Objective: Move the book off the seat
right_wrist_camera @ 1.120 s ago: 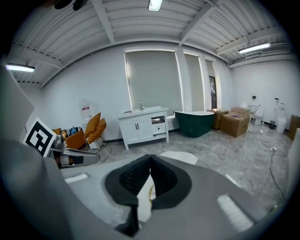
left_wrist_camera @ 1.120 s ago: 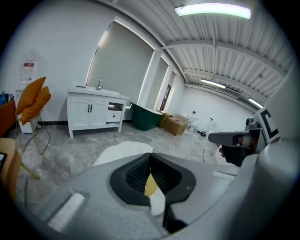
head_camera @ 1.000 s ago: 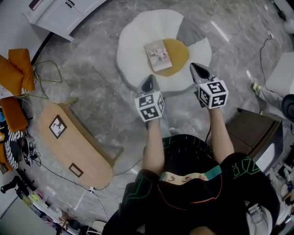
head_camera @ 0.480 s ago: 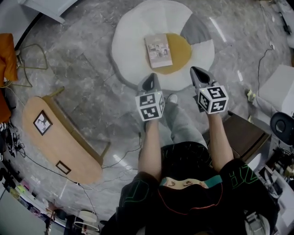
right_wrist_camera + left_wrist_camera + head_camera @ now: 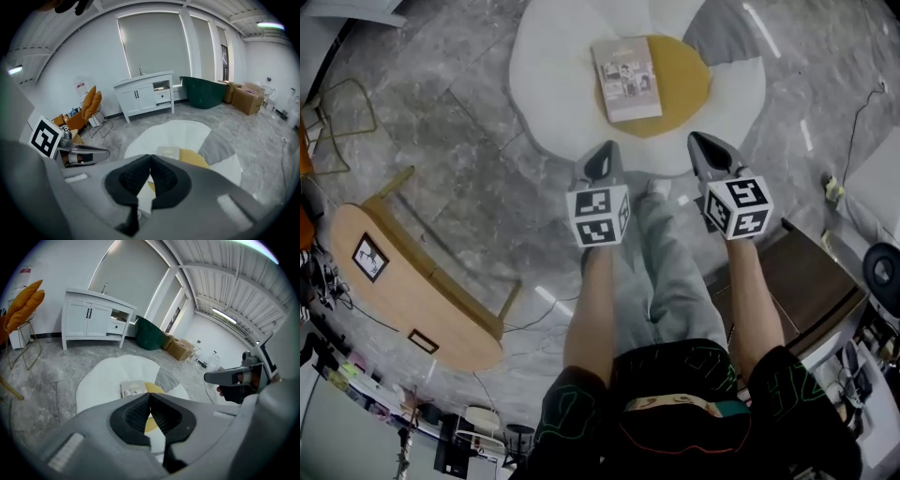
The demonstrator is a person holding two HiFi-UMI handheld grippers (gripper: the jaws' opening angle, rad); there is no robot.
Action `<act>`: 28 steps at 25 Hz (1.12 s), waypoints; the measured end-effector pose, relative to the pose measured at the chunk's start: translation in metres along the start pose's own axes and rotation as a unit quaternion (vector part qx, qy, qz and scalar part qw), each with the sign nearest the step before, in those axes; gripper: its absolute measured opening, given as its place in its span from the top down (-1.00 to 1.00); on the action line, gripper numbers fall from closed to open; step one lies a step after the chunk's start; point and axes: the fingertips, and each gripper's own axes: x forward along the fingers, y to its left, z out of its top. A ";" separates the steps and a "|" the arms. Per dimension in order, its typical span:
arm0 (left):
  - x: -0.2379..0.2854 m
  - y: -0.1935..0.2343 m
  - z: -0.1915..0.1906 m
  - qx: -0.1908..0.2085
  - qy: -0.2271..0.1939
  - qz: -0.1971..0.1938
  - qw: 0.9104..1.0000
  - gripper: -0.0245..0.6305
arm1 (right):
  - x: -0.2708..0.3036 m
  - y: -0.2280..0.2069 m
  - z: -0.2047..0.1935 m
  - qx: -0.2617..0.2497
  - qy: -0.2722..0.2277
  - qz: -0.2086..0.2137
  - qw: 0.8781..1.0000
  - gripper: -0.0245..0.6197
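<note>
A thin pale book [image 5: 626,66] lies flat on a low flower-shaped floor seat [image 5: 553,84], half on its yellow centre [image 5: 680,89]. The seat is white with one grey petal [image 5: 722,33]. In the head view both grippers hang side by side above the seat's near edge, short of the book. My left gripper [image 5: 602,157] is shut and empty. My right gripper [image 5: 703,148] is shut and empty too. The book [image 5: 133,389] shows just beyond the closed left gripper [image 5: 149,395], and the book [image 5: 168,151] again past the closed right gripper [image 5: 150,157].
A wooden bench [image 5: 403,291] stands on the grey marble floor at the left, a dark brown box [image 5: 811,281] at the right. Further off are a white cabinet [image 5: 93,319], a dark green tub [image 5: 150,333], cardboard boxes [image 5: 180,348] and an orange-cushioned wire chair [image 5: 91,105].
The person has stepped forward: seat and book have come nearer, and a leg now shows between the arms. Both grippers have stayed shut, side by side.
</note>
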 end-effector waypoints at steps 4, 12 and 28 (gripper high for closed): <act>0.033 0.012 -0.029 -0.014 0.007 0.003 1.000 0.89 | 0.029 -0.011 -0.036 0.001 0.015 0.014 1.000 0.91; 0.093 0.035 -0.095 -0.051 0.030 0.013 0.998 0.89 | 0.083 -0.046 -0.105 0.017 0.034 0.024 0.999 0.91; 0.184 0.073 -0.128 -0.054 0.057 0.034 0.996 0.88 | 0.184 -0.086 -0.151 0.010 0.079 0.026 0.997 0.91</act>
